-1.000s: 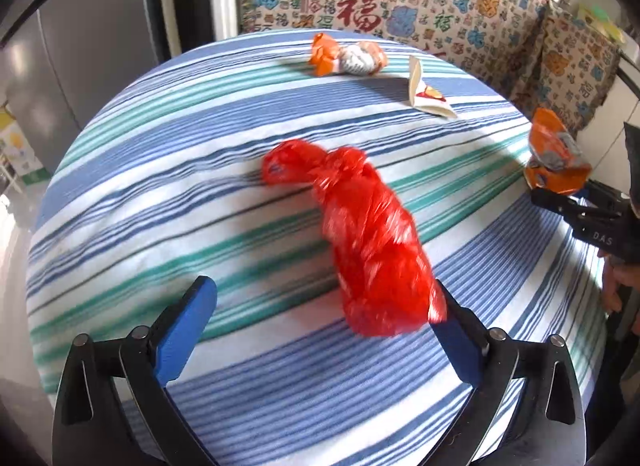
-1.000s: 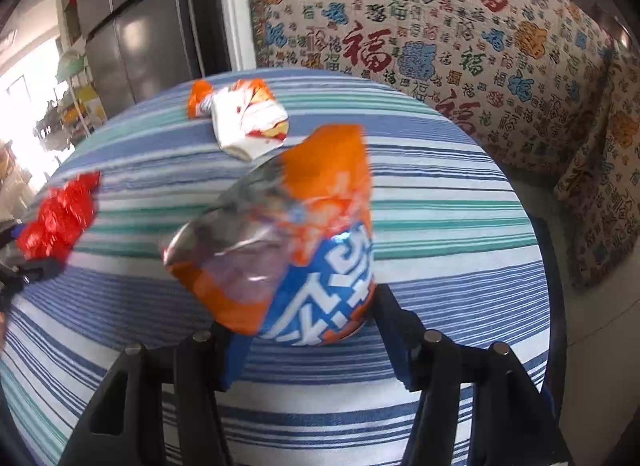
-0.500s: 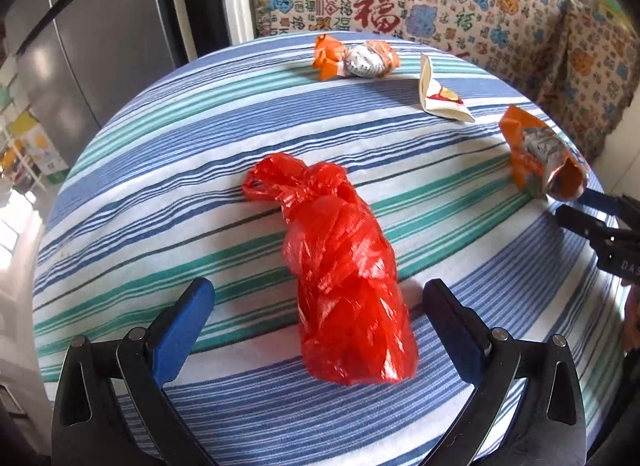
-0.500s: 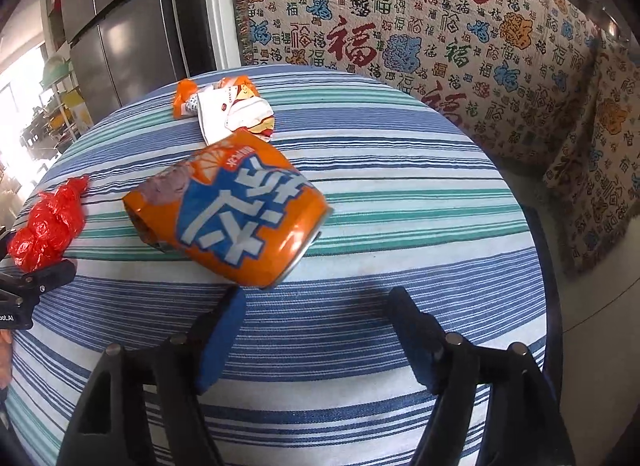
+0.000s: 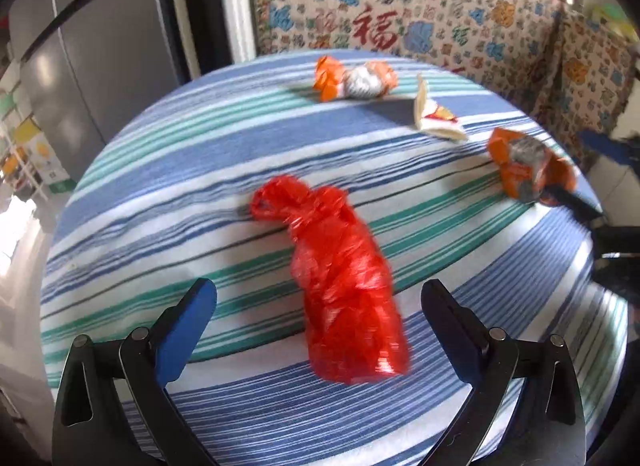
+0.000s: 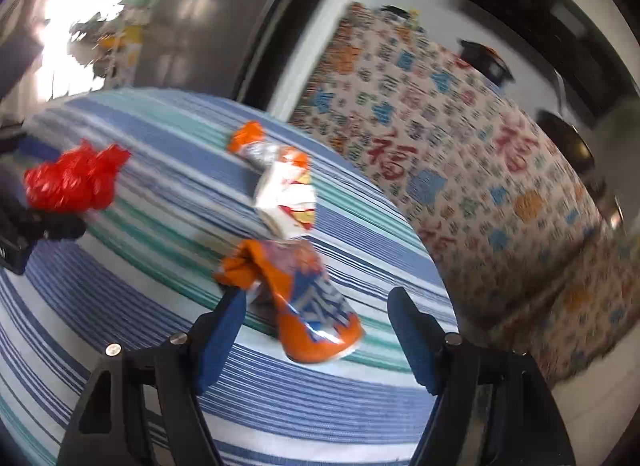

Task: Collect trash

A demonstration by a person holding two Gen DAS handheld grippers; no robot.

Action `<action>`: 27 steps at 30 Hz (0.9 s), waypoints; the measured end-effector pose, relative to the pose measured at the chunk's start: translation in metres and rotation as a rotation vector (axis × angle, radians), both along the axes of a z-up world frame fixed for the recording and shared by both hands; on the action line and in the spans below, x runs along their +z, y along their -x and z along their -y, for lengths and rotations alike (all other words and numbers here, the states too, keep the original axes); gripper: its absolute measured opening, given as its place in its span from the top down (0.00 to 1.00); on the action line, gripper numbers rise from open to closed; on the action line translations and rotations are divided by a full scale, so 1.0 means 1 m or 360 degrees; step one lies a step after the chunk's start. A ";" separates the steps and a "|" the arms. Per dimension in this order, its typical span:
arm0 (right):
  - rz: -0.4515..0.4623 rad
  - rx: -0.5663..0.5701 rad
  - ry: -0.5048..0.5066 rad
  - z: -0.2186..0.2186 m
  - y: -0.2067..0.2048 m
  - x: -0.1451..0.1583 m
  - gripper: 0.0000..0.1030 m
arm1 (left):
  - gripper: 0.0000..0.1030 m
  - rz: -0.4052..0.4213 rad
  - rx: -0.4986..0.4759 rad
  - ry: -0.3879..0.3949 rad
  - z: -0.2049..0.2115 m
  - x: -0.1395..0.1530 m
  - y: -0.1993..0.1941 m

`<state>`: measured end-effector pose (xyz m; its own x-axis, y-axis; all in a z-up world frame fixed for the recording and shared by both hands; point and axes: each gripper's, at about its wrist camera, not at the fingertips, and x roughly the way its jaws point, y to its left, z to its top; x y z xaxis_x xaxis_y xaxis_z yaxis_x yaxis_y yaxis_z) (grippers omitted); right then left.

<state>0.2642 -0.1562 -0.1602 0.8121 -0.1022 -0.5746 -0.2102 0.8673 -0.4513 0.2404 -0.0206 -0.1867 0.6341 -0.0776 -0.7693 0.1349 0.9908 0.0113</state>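
Observation:
A crumpled red plastic bag (image 5: 340, 286) lies on the striped round table (image 5: 160, 185), between the wide-apart blue fingers of my left gripper (image 5: 318, 298), which is open and not touching it. An orange and blue snack bag (image 6: 308, 306) lies on the cloth between the fingers of my right gripper (image 6: 316, 298). Those jaws are closing; the left pad is at the bag's crumpled end and the right pad stands apart. The snack bag (image 5: 524, 169) also shows at the table's right edge in the left wrist view. The red bag (image 6: 72, 181) appears far left in the right wrist view.
A white wrapper (image 5: 436, 117) and an orange and silver wrapper (image 5: 356, 79) lie at the table's far side. Furniture under a patterned cloth (image 5: 440, 17) stands behind the table and a grey fridge (image 5: 100, 45) at the left. The table edge runs close under both grippers.
The right gripper let the snack bag down onto the table, then rolled and came around it again. The red bag slid off the left gripper's right pad and now lies between its fingers.

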 end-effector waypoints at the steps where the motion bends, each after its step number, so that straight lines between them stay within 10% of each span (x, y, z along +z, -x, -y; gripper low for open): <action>1: -0.0049 0.0000 0.0007 -0.001 -0.007 -0.003 0.73 | 0.12 0.0008 -0.0026 -0.0009 0.003 0.001 0.001; 4: -0.0072 -0.0139 -0.0204 0.016 -0.011 0.006 0.79 | 0.71 -0.0036 -0.0087 -0.0015 0.008 -0.002 0.000; 14: -0.0171 -0.0303 -0.1119 0.099 0.010 0.026 0.81 | 0.76 0.0031 -0.0180 0.0269 0.014 0.023 0.010; 19: -0.0183 -0.0309 -0.1155 0.111 0.024 0.034 0.81 | 0.76 0.0032 -0.0253 0.0297 0.029 0.029 0.014; 27: -0.0441 -0.0299 -0.0788 0.096 0.047 0.013 0.73 | 0.76 -0.0013 -0.0278 0.0262 0.039 0.021 0.019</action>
